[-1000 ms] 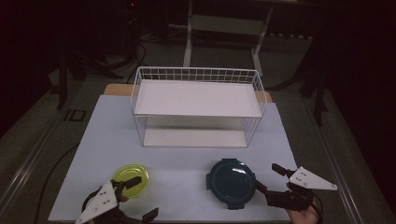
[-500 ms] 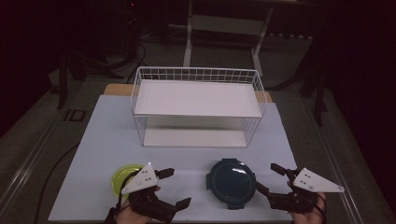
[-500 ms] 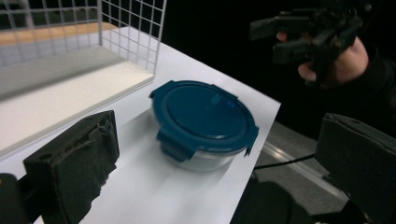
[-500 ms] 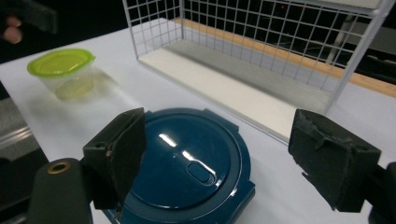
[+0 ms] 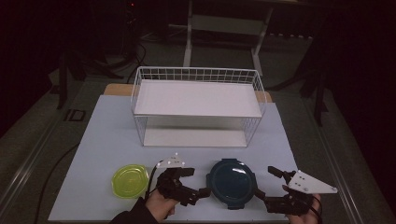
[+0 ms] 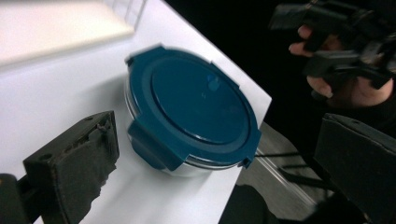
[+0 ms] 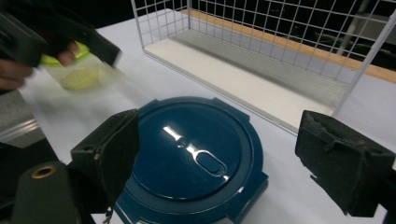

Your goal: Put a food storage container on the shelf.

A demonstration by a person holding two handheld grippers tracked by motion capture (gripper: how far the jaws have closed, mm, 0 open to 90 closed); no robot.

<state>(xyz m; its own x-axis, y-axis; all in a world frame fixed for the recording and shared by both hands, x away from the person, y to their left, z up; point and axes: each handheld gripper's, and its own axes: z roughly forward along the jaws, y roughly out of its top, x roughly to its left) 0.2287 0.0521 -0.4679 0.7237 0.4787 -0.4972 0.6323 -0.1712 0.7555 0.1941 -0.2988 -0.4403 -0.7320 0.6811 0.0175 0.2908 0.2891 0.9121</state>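
Observation:
A round dark blue lidded container (image 5: 232, 183) sits near the table's front edge. To its left my left gripper (image 5: 198, 182) stands open, jaws turned toward the container and a little short of it. In the left gripper view the container (image 6: 191, 107) lies ahead between the wide black pads (image 6: 74, 163). To its right my right gripper (image 5: 265, 182) is open; its jaws have just been opening, with nothing gripped between them. In the right gripper view the blue lid (image 7: 191, 154) lies just ahead of the pads (image 7: 109, 149). A yellow-green lidded container (image 5: 130, 180) stands left of my left hand.
A white wire rack (image 5: 196, 98) with two shelves stands mid-table behind the containers. A white mat (image 5: 107, 135) covers the table, and its front edge runs just below both hands. Dark floor and stand legs lie beyond.
My left gripper has travelled right, from the front of the yellow-green container to the left side of the blue one. The right hand has kept its place.

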